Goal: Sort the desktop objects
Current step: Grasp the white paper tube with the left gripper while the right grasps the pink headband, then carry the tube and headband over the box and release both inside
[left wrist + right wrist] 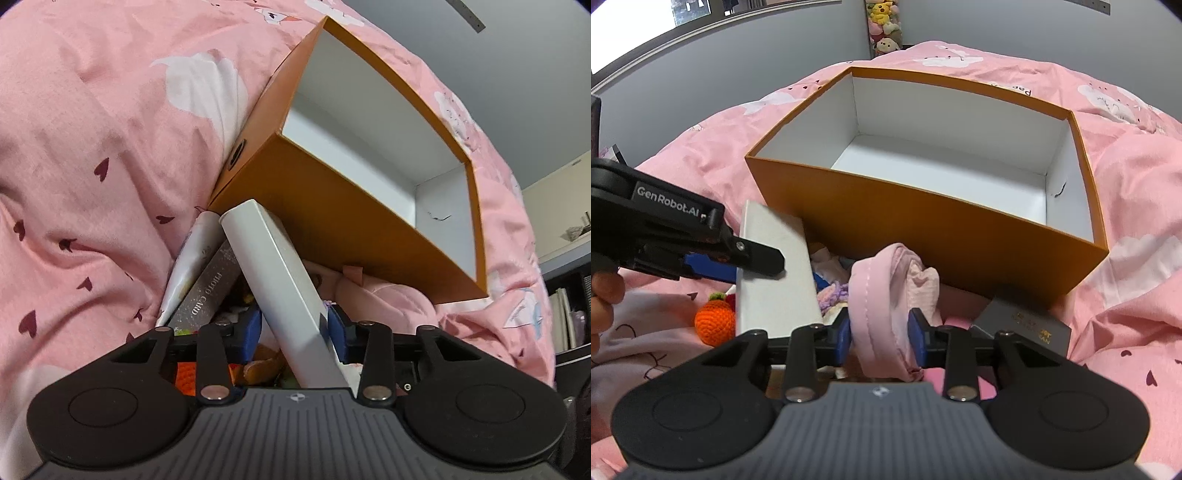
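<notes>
the left gripper point(293, 325) pinches a flat white box point(280, 280) across its narrow thickness, both blue pads on its faces; the box stands tilted, its far end just beside the near wall of the orange box point(325, 206). the right gripper point(881, 332) is clamped on a bunched pink cloth point(886, 288), which rises in a soft fold between the pads, in front of the same orange box point(923, 229), whose white interior looks empty. judged handling: the white box appears stiff, light and smooth-faced, so it can pivot or slide in a two-point pinch; a hold nearer its middle would limit swing. the cloth is limp and light, will not slip readily, but loose ends will trail and may catch the rim of the orange box, so it calls for a lift well clear of the wall. other items lie on the pink bedding point(92, 147) near the grippers: a crocheted orange fruit point(714, 323), a dark flat box point(1027, 325) and a grey photo card pack point(207, 291).
</notes>
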The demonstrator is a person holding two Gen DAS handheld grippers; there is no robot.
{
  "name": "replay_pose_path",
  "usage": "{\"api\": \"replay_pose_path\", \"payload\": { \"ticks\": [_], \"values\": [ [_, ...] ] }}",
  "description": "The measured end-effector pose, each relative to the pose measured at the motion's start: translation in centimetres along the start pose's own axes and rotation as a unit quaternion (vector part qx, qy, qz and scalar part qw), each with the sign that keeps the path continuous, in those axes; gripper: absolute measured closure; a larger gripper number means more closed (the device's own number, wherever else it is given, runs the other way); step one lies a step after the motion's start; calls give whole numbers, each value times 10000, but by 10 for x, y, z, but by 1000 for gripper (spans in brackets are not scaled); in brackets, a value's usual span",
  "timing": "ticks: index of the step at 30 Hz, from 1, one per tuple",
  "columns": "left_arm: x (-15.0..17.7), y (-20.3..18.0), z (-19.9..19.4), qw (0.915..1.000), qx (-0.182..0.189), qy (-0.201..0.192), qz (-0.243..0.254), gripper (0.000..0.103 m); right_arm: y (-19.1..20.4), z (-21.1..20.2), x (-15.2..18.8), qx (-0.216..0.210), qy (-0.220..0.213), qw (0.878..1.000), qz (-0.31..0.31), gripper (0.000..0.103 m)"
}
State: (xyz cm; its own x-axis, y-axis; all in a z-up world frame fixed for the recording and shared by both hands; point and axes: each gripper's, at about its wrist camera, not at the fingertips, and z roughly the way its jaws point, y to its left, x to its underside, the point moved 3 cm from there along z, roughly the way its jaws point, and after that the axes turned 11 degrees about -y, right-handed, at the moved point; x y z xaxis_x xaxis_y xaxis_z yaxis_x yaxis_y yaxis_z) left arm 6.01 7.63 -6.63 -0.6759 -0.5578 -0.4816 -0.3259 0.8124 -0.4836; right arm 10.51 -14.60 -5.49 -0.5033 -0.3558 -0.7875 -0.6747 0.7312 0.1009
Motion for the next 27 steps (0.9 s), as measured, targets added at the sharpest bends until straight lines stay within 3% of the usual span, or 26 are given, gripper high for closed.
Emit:
{"api": "replay_pose_path", "payload": {
  "ticks": [5, 11, 20, 27],
  "values": [
    [2, -3, -3, 9999, -44, -94, 10, 60, -1, -3, 1, 26, -50, 10000, 27, 71],
    [3, -19, -20, 9979, -185, -347, 519, 67, -1, -18, -5, 104, -324, 9993, -121, 78],
    [1, -45, -48, 9905, -71, -770, 1134, 71, -5, -46, -22, 76, -720, 9973, -90, 79],
    [-6, -60, -70, 9865, 217, -1029, 1253, 71, -8, -71, -46, -132, -1206, 9926, 33, 79]
  ]
}}
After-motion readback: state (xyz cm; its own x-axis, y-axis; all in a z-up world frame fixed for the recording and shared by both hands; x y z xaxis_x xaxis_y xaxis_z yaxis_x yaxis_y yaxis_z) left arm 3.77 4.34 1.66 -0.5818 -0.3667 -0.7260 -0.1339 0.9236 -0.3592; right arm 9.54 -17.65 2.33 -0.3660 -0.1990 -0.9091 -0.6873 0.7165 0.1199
